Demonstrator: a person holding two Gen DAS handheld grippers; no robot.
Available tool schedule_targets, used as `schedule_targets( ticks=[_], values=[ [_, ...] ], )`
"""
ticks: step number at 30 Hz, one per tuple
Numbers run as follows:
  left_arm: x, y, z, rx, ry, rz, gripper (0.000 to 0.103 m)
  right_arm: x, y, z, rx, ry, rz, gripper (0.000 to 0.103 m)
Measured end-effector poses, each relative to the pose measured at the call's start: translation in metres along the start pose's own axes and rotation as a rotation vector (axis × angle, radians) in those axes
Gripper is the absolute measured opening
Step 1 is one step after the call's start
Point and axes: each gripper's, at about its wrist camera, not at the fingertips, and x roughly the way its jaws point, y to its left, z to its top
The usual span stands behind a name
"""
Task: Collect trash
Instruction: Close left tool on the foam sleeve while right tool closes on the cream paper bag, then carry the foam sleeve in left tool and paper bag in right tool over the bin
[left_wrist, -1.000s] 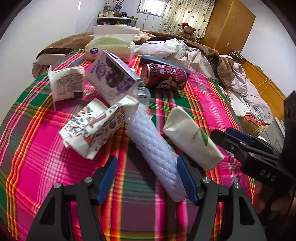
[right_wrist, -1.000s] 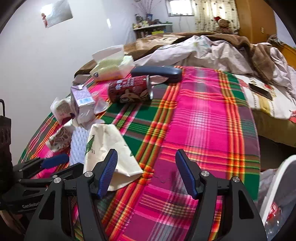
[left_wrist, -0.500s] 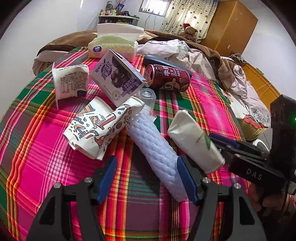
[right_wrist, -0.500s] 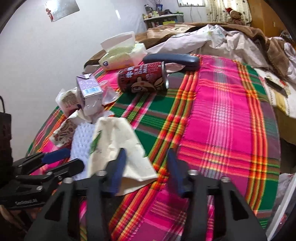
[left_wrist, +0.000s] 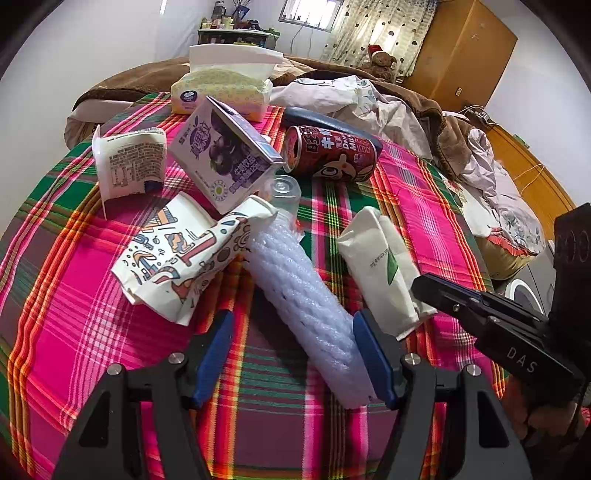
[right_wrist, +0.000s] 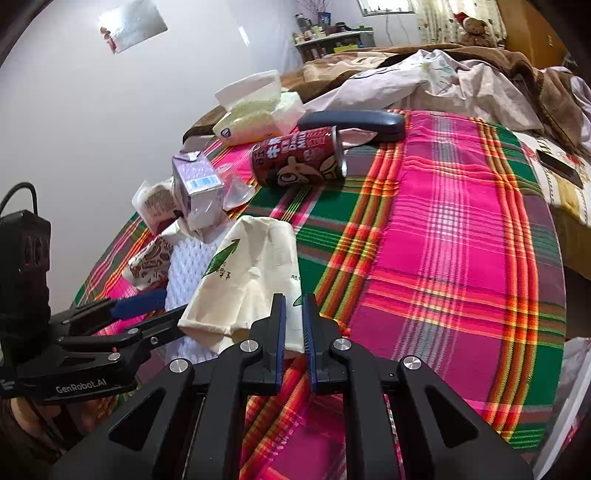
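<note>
While left fingers (left_wrist: 291, 354) sit open round foam (left_wrist: 303, 306), right fingers (right_wrist: 293, 328), just closing, pinch bag (right_wrist: 251, 280) edge.

Black gripper frames, silver screws, blue-padded fingers (left_wrist: 373, 354), white "DAS" and "GenRobot.AI" lettering.

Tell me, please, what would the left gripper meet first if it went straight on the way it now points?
Most likely the white foam mesh sleeve: it already lies between the open fingers of the left gripper, close against one blue pad. The plaid cloth lies under it; depth is hard to judge.
</note>
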Motion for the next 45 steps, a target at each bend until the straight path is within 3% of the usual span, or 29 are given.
schedule_targets(
  ticks=[9, 15, 17, 23, 24, 27, 34, 36, 37, 40, 45],
  values=[
    [0.007, -0.012, 0.002, -0.007, 0.003, -0.009, 0.067, -0.016, -0.017, 0.001, 0.024, -0.037, -0.126, 0.009],
    [0.012, -0.028, 0.002, 0.032, 0.018, -0.068, 0.04, -0.019, -0.012, 0.005, -0.03, -0.032, -0.227, 0.009],
    [0.014, -0.03, 0.004, 0.023, 0.019, -0.073, 0.039, -0.02, -0.012, 0.005, -0.032, -0.04, -0.232, 0.009],
    [0.017, -0.028, 0.01, 0.008, 0.017, -0.068, 0.039, -0.016, -0.02, 0.007, 0.021, -0.037, -0.174, 0.013],
    [0.017, -0.028, 0.011, 0.005, 0.014, -0.061, 0.039, -0.013, -0.023, 0.008, 0.038, -0.032, -0.167, 0.018],
    [0.018, -0.028, 0.011, 0.013, 0.011, -0.048, 0.039, -0.006, -0.028, 0.008, 0.084, -0.015, -0.149, 0.047],
    [0.02, -0.027, 0.013, 0.011, 0.003, -0.03, 0.044, 0.001, -0.033, 0.007, 0.177, -0.011, -0.05, 0.049],
    [0.021, -0.029, 0.012, 0.021, 0.005, -0.02, 0.044, 0.001, -0.028, 0.006, 0.153, -0.027, -0.061, 0.044],
    [0.021, -0.029, 0.012, 0.022, 0.004, -0.021, 0.044, 0.0, -0.025, 0.006, 0.144, -0.033, -0.06, 0.032],
    [0.02, -0.029, 0.012, 0.033, 0.003, -0.015, 0.04, -0.003, -0.022, 0.006, 0.131, -0.045, -0.079, 0.011],
    [0.016, -0.031, 0.009, 0.043, 0.001, -0.021, 0.034, -0.015, -0.018, 0.004, 0.1, -0.077, -0.109, 0.007]
  ],
)
